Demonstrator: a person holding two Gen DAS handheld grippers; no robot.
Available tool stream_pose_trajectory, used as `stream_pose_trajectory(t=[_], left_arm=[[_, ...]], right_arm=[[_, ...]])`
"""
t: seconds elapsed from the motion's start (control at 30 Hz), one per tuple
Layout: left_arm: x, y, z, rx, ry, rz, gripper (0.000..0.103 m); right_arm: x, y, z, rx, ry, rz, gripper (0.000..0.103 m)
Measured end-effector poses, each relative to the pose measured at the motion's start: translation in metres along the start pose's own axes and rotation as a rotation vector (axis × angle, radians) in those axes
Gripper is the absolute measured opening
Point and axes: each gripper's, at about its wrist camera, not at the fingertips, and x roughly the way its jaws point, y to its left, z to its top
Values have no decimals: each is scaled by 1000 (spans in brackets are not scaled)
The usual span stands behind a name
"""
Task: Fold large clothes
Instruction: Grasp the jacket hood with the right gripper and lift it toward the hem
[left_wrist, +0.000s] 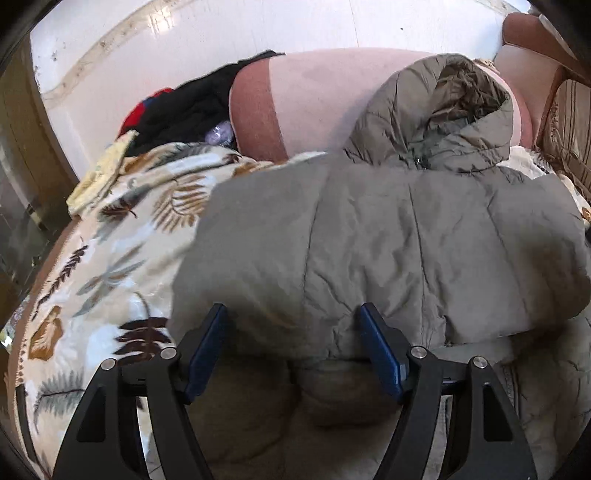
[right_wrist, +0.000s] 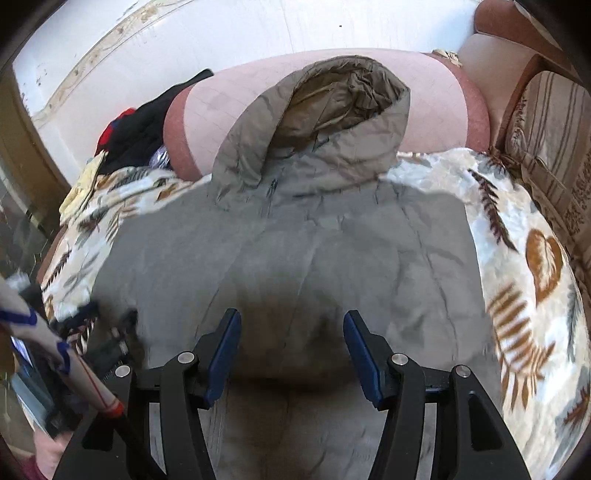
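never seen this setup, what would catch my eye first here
A big grey-green hooded jacket fills the middle, spread on a leaf-print blanket with its hood against a pink cushion. Both grippers, left and right, hang open over its near part.

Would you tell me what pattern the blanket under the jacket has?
Cream blanket with brown and grey leaf prints, clearest in the right wrist view.

Both wrist views close above jacket (left_wrist: 388, 240), facing hood; overlap probably large.
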Motion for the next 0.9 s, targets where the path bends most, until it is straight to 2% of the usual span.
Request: stream_pose_trajectory(t=[0.1, 0.23, 0.33, 0.37, 0.47, 0.53, 0.73, 0.9], left_arm=[[0, -1, 3, -1, -17, -15, 72], [-25, 8, 13, -57, -124, -32, 72], [-37, 13, 16, -85, -176, -49, 73], [-34, 12, 15, -84, -164, -49, 77], [-12, 8, 13, -67, -75, -39, 77], [3, 4, 9, -56, -21, -27, 78], [5, 0, 5, -41, -27, -9, 79], [5, 1, 5, -52, -28, -11, 82]], right_arm=[[-4, -15, 30, 42, -28, 7, 62], [-16, -40, 71, 126, -71, 26, 62], [-22, -46, 90, 137, -92, 17, 62], [-23, -47, 96, 137, -97, 15, 62], [-24, -57, 112, 157, -113, -2, 62], [-21, -62, 117, 184, -99, 17, 62], [-15, -71, 137, 182, -108, -11, 62], [0, -93, 175, 199, -130, -62, 62]])
